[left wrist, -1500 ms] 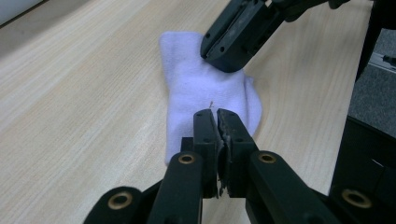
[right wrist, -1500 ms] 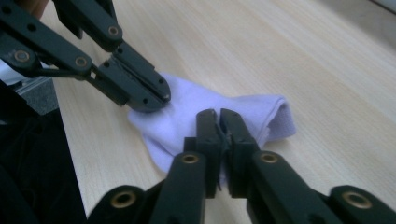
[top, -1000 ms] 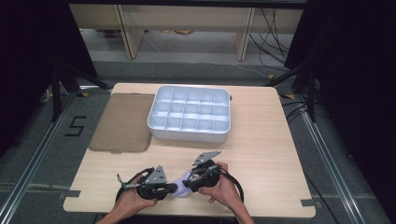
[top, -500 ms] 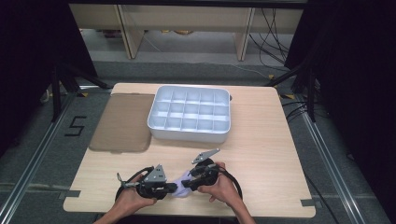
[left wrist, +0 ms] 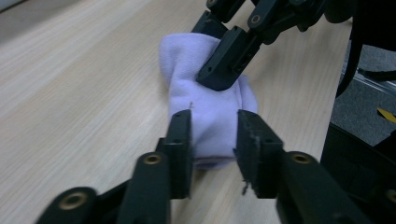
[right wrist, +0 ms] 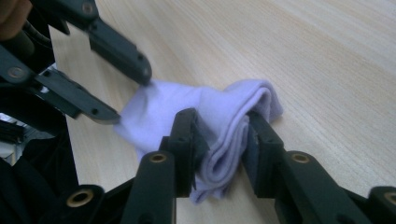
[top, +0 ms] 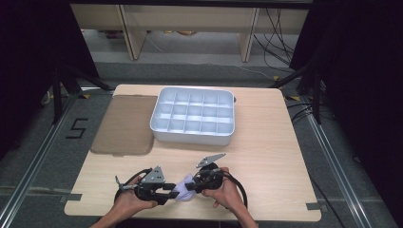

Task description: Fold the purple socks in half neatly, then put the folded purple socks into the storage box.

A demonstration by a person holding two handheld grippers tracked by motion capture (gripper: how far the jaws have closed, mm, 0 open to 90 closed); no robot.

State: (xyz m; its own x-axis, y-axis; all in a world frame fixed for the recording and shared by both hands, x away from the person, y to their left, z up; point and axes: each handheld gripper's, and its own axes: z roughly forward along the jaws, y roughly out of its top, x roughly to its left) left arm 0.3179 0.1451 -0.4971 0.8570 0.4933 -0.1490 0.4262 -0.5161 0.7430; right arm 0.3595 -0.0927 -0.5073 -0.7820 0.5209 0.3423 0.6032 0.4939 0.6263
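Low at the near edge of the table point(top: 266, 156), both grippers meet over a small lavender cloth point(top: 184, 191), which lies folded on the bare wood between the two hands. Left gripper point(left wrist: 214, 135): its jaws stand either side of one end of the cloth and press its sides, so they are closed on the fabric. Right gripper point(right wrist: 223, 135): its jaws pinch the rolled, layered end of the same cloth, folds bunched between them. From the left gripper view the right gripper's black jaws come down onto the far part of the cloth; from the right gripper view the left gripper's jaws grip the flatter far end. In the high view the left gripper point(top: 167, 190) and right gripper point(top: 196, 183) point toward each other, each held in a hand, cables looping beside them. Farther back on the table sits a white compartment tray point(top: 190, 137), its cells showing nothing inside. Just beside it, on its left, lies a flat brown lid point(top: 124, 124), its edge close to the tray wall.
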